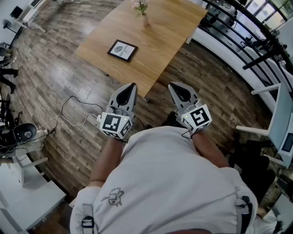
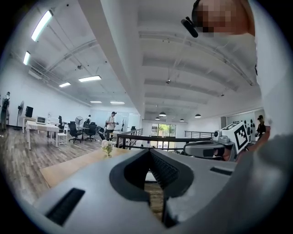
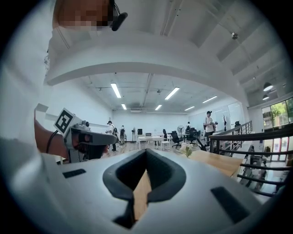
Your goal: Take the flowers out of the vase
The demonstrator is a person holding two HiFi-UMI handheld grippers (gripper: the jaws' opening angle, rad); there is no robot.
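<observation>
**Item 1: flowers** point(image 1: 140, 4). A small pale bunch with white and pinkish heads on thin green stems.
- Location: standing in the vase point(image 1: 145, 19) at the far end of the wooden surface point(image 1: 169, 32). They are beyond a framed card point(image 1: 122, 50) and well apart from both grippers. They also show, small, in the left gripper view point(image 2: 107, 144) and the right gripper view point(image 3: 185, 147).
- Handling (judged): very light, soft and easily crushed. The heads would bruise, and the stems would bend or snap under a hard pinch.
- Where to hold (judged): on the gathered stems just above the vase mouth, never on the blooms. Close gently and lift straight up so the stems slide free.

**Item 2: vase.** Narrow, pale and upright.
- Material: too small in these views to tell, possibly ceramic.
- Handling (judged): light, top-heavy and apt to tip or lift with the stems. It is best steadied at its body by the second gripper.

**Item 3: left gripper** point(image 1: 132, 87). Held close to the person's body, short of the near corner of the surface.
- State: the fingers point(image 2: 169, 173) meet at the tips, with nothing between them.

**Item 4: right gripper** point(image 1: 174, 87). Held beside the left gripper at a like height.
- State: the fingers point(image 3: 116, 176) are likewise closed tip to tip and empty.

**Status (judged):** removal is not yet begun. Both grippers must open and reach across the surface first.
</observation>
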